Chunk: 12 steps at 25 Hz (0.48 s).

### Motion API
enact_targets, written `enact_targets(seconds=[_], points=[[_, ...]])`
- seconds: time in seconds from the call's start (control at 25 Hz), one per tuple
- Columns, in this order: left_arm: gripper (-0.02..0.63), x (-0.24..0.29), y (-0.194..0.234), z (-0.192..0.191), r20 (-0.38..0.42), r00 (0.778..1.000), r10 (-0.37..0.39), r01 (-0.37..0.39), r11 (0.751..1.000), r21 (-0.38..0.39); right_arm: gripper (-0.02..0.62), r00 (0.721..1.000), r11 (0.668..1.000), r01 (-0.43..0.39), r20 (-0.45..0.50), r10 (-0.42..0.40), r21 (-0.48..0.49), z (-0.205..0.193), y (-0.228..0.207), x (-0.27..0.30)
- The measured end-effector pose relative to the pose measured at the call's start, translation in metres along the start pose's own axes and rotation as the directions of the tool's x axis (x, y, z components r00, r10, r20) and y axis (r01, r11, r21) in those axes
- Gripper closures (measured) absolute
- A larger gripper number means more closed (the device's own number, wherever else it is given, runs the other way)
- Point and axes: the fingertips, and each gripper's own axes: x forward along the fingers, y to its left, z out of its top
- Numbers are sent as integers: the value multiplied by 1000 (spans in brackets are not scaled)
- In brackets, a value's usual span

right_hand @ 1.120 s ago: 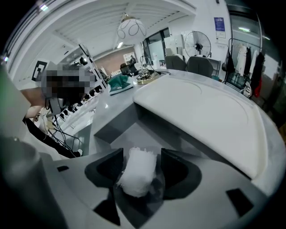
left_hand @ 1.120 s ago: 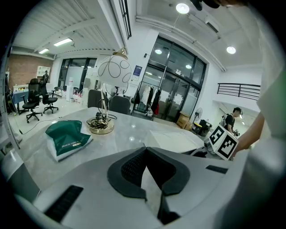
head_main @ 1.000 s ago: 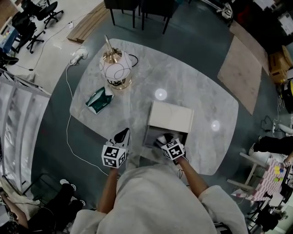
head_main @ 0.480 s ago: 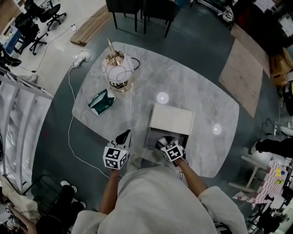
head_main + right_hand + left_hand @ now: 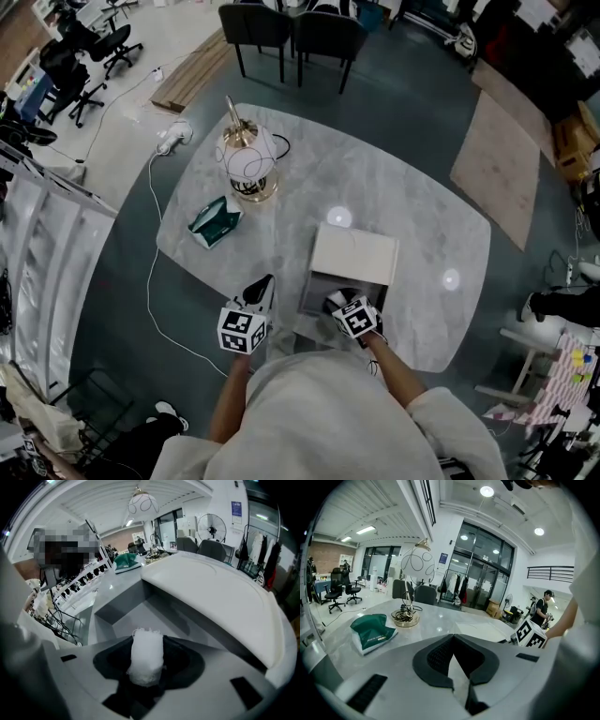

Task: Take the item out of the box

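Observation:
A white box [image 5: 323, 286] stands on the marble table [image 5: 412, 206] with its lid [image 5: 353, 254] raised at the far side. My right gripper [image 5: 339, 302] reaches into the box's open front and is shut on a white fluffy item [image 5: 146, 656], which stands upright between the dark pads. In the right gripper view the grey box floor [image 5: 140, 609] lies just beyond the item and the lid [image 5: 220, 597] rises to the right. My left gripper [image 5: 260, 289] hovers over the table left of the box; its jaws meet at the tip with nothing held [image 5: 452, 639].
A round white lamp [image 5: 247, 161] on a brass base stands at the table's far left, with a green tissue pack [image 5: 215, 221] in front of it. A white cable [image 5: 155, 234] hangs off the left edge. Dark chairs [image 5: 291, 33] stand beyond the table.
The head view has shifted, so the table sits a little lower in the frame. Both grippers keep nearly the same places relative to the box.

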Motion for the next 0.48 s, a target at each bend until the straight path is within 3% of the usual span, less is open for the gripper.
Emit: enact_targets(seconds=[0.48], points=[[592,5,-13,9,15,1000,-21,20,999,32,413,990,999,31,138,-32,6,20,-1,-30]])
